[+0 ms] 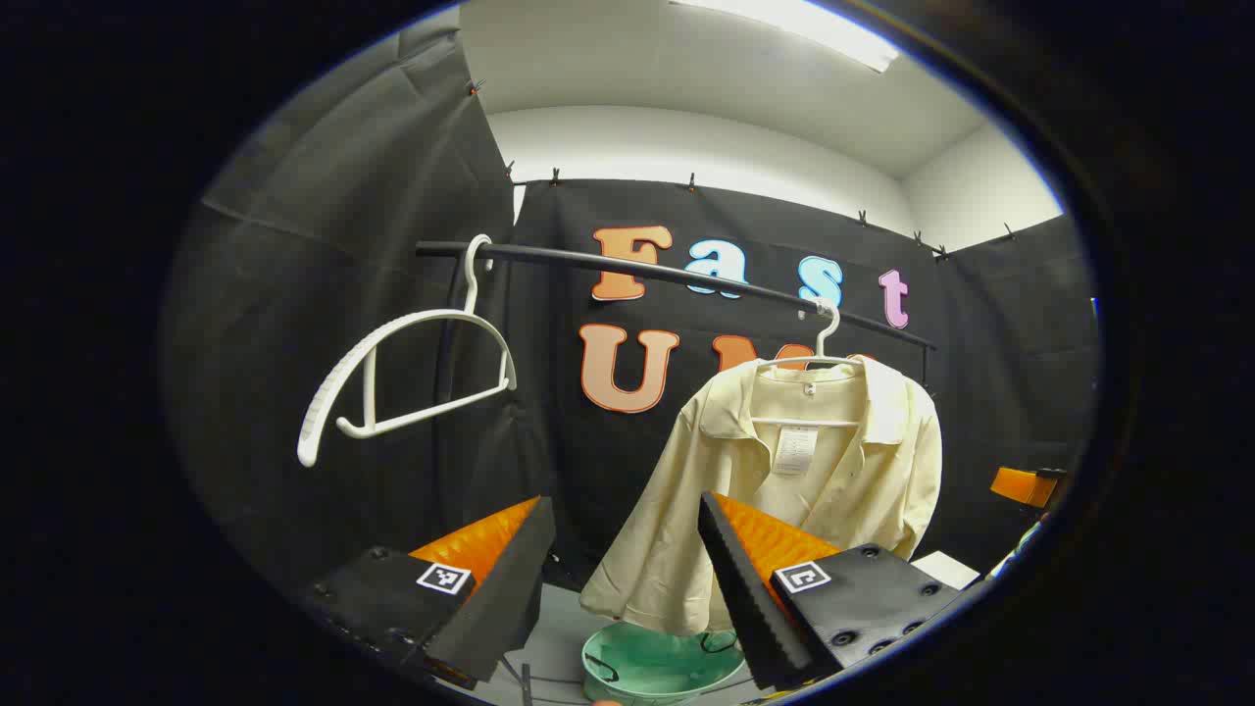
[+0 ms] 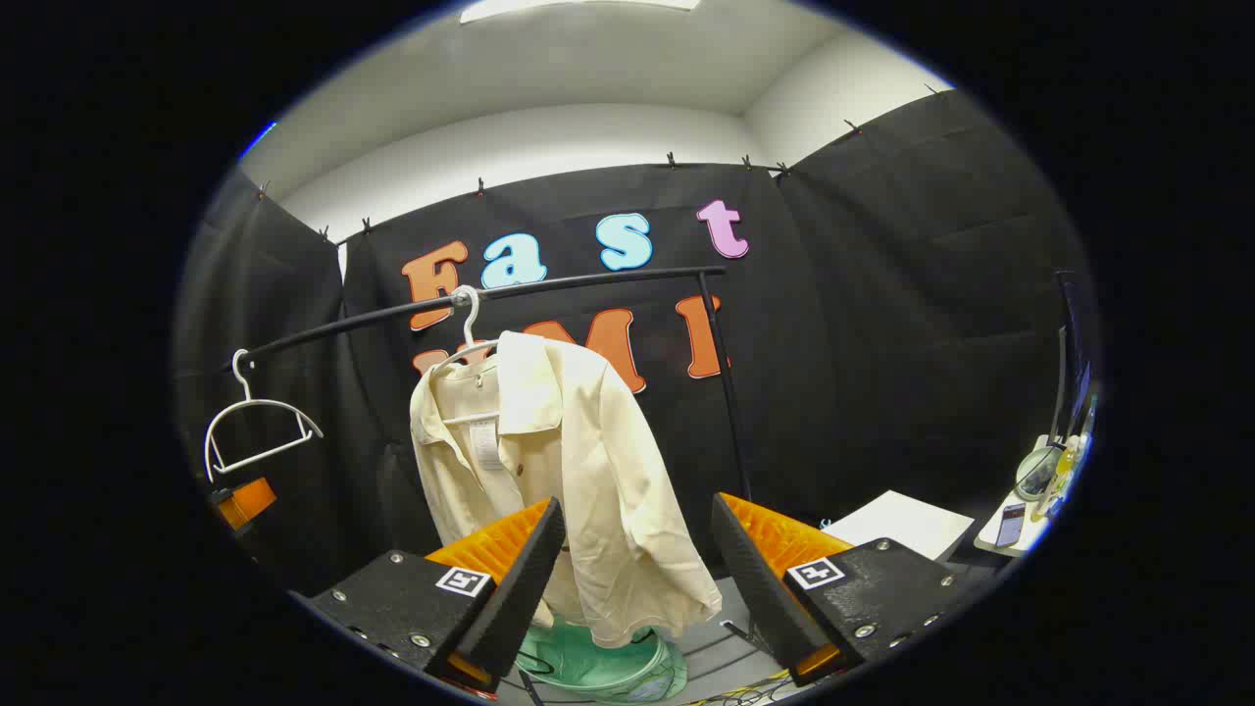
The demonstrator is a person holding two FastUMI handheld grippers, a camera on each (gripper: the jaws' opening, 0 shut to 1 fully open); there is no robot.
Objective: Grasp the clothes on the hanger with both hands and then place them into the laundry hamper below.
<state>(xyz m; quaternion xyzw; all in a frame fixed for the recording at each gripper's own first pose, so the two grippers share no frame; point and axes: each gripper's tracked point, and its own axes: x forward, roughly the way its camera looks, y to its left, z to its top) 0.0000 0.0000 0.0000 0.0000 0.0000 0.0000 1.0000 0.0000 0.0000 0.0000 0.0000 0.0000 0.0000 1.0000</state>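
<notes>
On a dark rail (image 1: 686, 275) across the booth's back wall, a cream shirt (image 1: 784, 490) is seen hung from a white hanger (image 1: 824, 338), its long axis running straight down and its hem reaching almost to the green hamper (image 1: 657, 667) set on the floor beneath. A second hanger (image 1: 402, 373), bare, is hung farther along the same rail. Both grippers are held back from the garment, nothing yet touched. The left gripper (image 1: 623, 579) is shown with its fingers spread wide and nothing between them; the shirt lies ahead of it and off to its right, partly behind the right-hand finger. The right gripper (image 2: 637, 579) is likewise spread and empty, and the shirt (image 2: 559, 471) is framed almost dead ahead, its lower half seen through the gap, the hamper (image 2: 598, 667) just below. By this framing the right gripper is judged the better lined up, though which is nearer cannot be told. A forward reach by both, the left one swung rightward, is judged to be what the grasp calls for before the shirt can be lifted off and lowered.
</notes>
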